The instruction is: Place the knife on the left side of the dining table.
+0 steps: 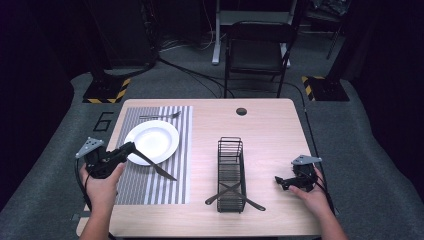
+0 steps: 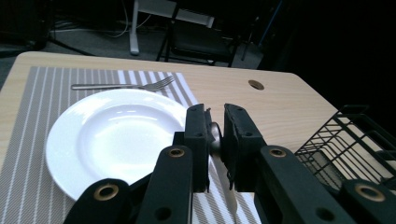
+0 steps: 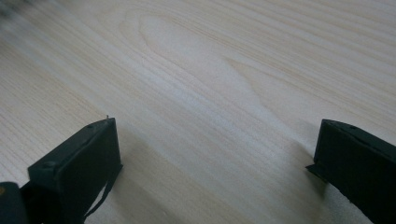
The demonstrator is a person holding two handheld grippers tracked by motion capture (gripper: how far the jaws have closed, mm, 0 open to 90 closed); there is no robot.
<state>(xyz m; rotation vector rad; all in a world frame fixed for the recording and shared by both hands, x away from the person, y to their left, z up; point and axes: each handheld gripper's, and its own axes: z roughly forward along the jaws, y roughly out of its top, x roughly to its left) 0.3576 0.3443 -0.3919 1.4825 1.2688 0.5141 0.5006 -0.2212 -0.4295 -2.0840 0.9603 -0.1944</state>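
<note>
Knife (image 1: pixel 152 164) lay slanted across the near rim of the plate (image 1: pixel 165 131), its handle end pinched between the left fingers (image 2: pixel 198 135) and its blade running out past them toward the striped mat (image 1: pixel 172 192). In the left gripper view the fingers stood close together with the thin metal shaft (image 2: pixel 215 140) caught between them, so the left gripper (image 1: pixel 131 147) gripped the knife; whether the clamp was firm or already loosening could not be told. The plate sat just left of and beyond those fingers, a fork (image 2: pixel 123 85) lay well beyond the plate, and the wire rack (image 2: pixel 345 144) stood off to their right.

The right gripper (image 1: pixel 280 181) rested low on the bare tabletop (image 3: pixel 210 70), its fingers (image 3: pixel 79 163) spread wide with nothing between them.

As a judgement, the knife looked stiff, light and smooth, likely slippery in flat pads, and long enough to swing or twist if held only at one end. A hold farther along the handle, nearer the balance point and across its flat faces, would probably steady it. The plate looked breakable, so the blade resting on its rim called for a gentle lift rather than a drag.
</note>
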